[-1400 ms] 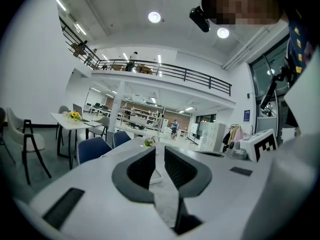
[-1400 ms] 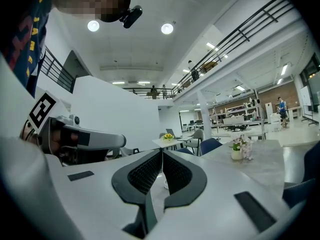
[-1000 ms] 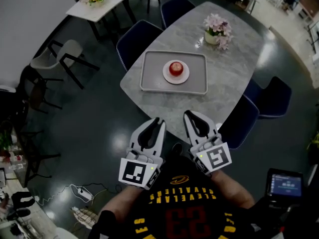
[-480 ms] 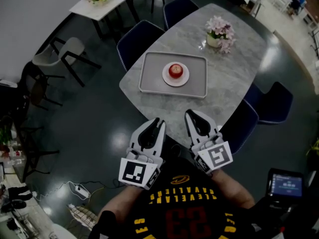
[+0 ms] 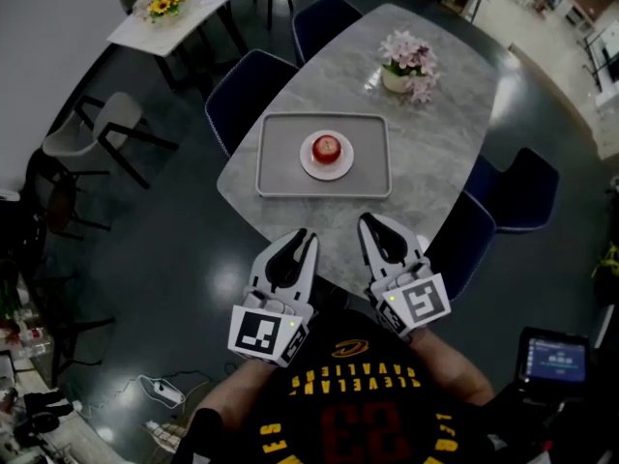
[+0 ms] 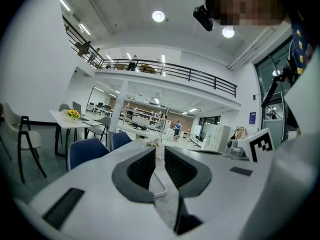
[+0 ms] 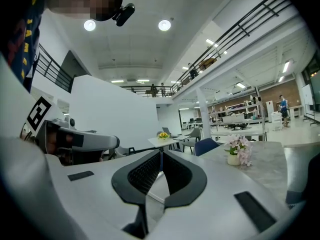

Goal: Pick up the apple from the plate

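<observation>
The red apple (image 5: 328, 147) sits on a small white plate (image 5: 311, 165) in the middle of a grey tray (image 5: 274, 158) on the marble table (image 5: 440, 133). Both grippers hover side by side just short of the table's near edge, well short of the apple. My left gripper (image 5: 299, 236) holds nothing and its jaws stand a narrow gap apart; in the left gripper view (image 6: 159, 151) a bit of the tray's rim (image 6: 160, 188) shows through the gap. My right gripper (image 5: 371, 222) is shut and empty, its tips touching in the right gripper view (image 7: 161, 154).
A pot of pink flowers (image 5: 406, 64) stands on the table beyond the tray. Dark blue chairs (image 5: 242, 90) ring the table, two at the right (image 5: 522, 187). Further left are a white table with yellow flowers (image 5: 160, 4) and pale chairs (image 5: 82, 133).
The table, tray and apple have shifted left and a little nearer to the grippers in the head view. Both grippers keep almost the same place and pose.
</observation>
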A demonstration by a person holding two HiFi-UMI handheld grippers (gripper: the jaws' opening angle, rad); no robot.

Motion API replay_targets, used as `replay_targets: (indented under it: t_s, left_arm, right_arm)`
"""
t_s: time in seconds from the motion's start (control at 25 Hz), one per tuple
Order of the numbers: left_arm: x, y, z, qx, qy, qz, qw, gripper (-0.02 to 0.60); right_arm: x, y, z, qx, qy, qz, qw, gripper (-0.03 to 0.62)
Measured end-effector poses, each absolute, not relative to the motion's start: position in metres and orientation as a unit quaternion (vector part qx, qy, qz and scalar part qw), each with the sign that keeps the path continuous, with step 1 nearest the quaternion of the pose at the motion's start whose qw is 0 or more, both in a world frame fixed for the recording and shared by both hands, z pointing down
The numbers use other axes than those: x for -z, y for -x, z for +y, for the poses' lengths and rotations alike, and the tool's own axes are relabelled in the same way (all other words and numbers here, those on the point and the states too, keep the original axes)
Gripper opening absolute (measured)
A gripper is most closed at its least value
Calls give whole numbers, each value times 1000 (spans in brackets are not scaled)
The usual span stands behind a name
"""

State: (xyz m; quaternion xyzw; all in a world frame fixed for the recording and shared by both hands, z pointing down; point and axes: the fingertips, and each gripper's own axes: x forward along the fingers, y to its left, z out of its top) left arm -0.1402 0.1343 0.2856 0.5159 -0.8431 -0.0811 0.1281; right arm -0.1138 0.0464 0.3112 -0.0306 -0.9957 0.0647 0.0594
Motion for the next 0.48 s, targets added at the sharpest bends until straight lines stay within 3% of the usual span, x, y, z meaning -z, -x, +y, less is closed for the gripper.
replay_targets:
  t_s: [0.48]
  left_arm:
    - [-295, 230, 88, 80, -570, -803, 154, 57]
  right_arm:
    - [-325, 183, 4, -87, -45, -992, 80, 6]
